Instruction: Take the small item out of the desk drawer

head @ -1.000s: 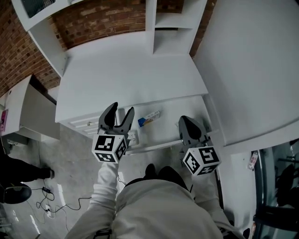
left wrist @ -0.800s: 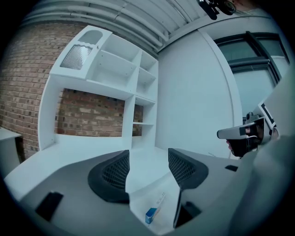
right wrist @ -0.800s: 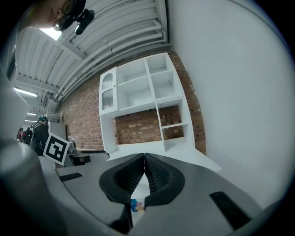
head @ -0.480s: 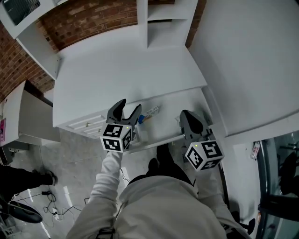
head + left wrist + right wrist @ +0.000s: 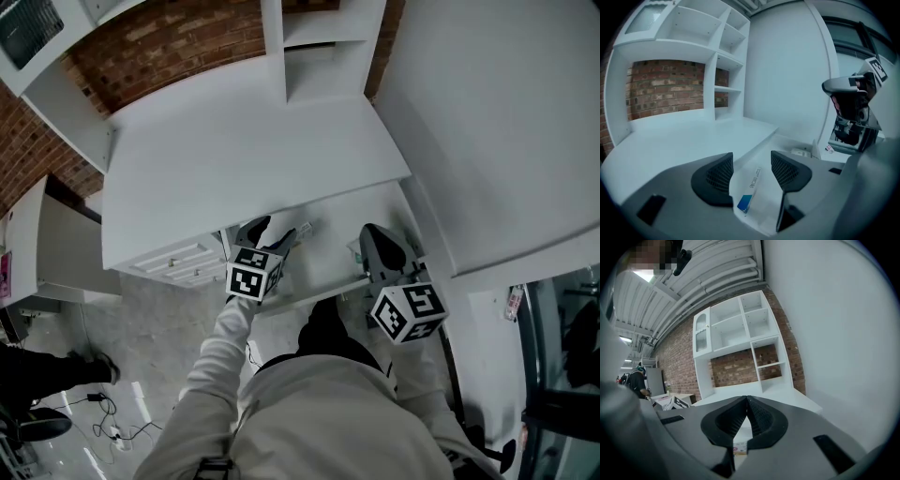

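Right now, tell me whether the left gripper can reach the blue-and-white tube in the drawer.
Probably yes: the left gripper is open, and the blue-and-white tube lies uncovered in the drawer ahead.

Left gripper (image 5: 279, 230): grey moulded shell, two dark jaws with mesh-ribbed pads (image 5: 719, 176), and a dark rectangular recess (image 5: 651, 208) in the shell beside them. Left marker cube (image 5: 255, 277) is white with black square patterns. Right gripper (image 5: 373, 234): same build, with a matching right marker cube (image 5: 408, 312). Wearer: off-white long-sleeved top (image 5: 319, 412); the left sleeve (image 5: 220, 347) is creased and loose.
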Motion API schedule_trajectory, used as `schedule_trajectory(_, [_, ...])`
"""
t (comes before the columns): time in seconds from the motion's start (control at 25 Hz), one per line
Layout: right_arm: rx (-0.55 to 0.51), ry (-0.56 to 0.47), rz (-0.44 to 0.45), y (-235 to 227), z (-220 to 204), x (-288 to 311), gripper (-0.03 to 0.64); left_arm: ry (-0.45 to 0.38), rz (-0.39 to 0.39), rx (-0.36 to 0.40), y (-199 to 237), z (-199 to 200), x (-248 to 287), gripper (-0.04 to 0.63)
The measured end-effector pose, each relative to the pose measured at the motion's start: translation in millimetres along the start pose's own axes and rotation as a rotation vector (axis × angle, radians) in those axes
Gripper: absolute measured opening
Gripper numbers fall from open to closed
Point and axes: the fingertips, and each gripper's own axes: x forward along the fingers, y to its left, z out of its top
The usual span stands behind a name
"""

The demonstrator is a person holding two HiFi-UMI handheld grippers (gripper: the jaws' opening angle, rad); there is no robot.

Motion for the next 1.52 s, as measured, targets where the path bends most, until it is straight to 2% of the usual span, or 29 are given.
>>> schedule_trajectory(0.28, [0.011, -0.007, -0.011, -14.5, 1.1, 6.1, 0.029, 0.204, -0.095, 0.106, -18.8, -47.8, 42.1, 0.261])
schedule_trajectory(0.48, [0.028, 0.005, -0.03, -27.7, -3.3, 7.5, 0.029, 0.328, -0.123, 0.231, -20.8, -78.7, 56.7, 0.261])
schedule_trajectory(0.64, [0.038, 0.008, -0.04, -35.3, -2.1, 11.6, 0.029, 0.423, -0.152, 0.238, -15.6, -98.0, 68.1, 0.261])
schedule_trajectory(0.92, [0.06, 0.02, -0.047, -43.5, -3.4, 20.2, 0.029, 0.613, -0.219, 0.206, -10.9, -141.3, 84.9, 0.258])
schedule_trajectory(1.08, [0.069, 0.035, -0.047, -48.0, -5.5, 24.6, 0.029, 0.677, -0.232, 0.197, -11.7, -154.0, 91.1, 0.244])
schedule_trajectory(1.32, [0.074, 0.044, -0.053, -56.2, -9.9, 26.9, 0.029, 0.736, -0.205, 0.238, -6.5, -161.8, 95.4, 0.153])
schedule_trajectory(1.52, [0.079, 0.051, -0.054, -61.1, -11.2, 28.3, 0.029, 0.725, -0.2, 0.247, -7.7, -167.1, 101.8, 0.086])
